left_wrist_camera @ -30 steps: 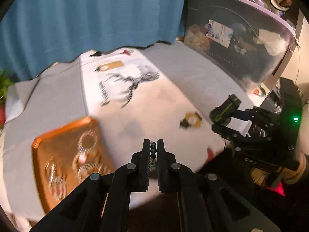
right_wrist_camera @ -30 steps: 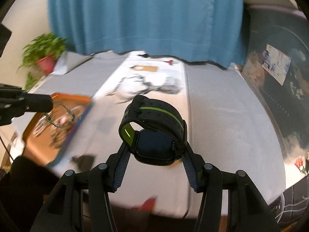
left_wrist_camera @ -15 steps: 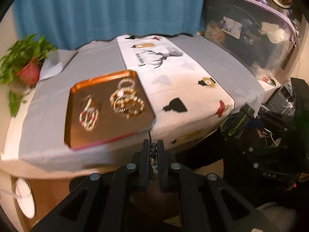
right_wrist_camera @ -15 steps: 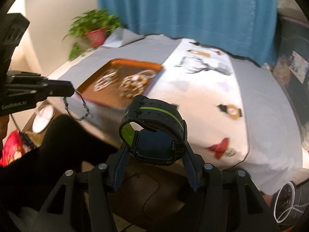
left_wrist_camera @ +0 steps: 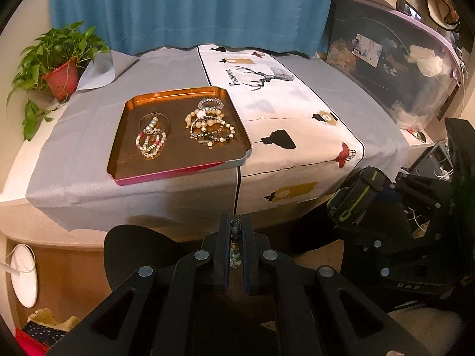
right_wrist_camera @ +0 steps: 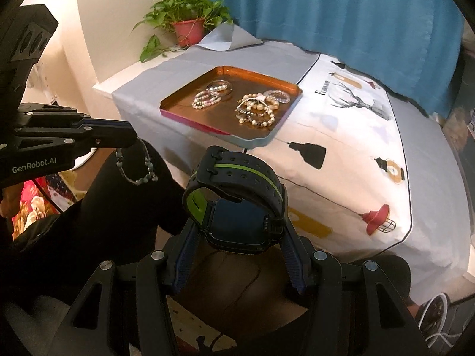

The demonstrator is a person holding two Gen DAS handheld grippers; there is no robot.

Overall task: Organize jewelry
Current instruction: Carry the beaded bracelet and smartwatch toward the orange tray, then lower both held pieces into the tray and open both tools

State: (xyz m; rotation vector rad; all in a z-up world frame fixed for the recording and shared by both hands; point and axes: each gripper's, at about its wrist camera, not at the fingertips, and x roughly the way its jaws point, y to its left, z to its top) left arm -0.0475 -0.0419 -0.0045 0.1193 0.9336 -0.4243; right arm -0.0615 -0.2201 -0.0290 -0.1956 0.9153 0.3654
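My left gripper is shut on a grey-green beaded bracelet, which dangles as a loop below its fingers in the right wrist view. My right gripper is shut on a black sports watch with a green stripe, also seen at the right of the left wrist view. Both are held off the table's near edge, above a person's dark-clothed lap. An orange tray on the table holds several bead bracelets in two clusters.
The table has a grey cloth and a white printed runner. A potted plant stands at the far left corner, with a blue curtain behind. A clear storage bin sits at the right.
Both grippers have pulled back from over the table towards its near edge, each still holding its item. The tray now lies farther ahead, in full view.
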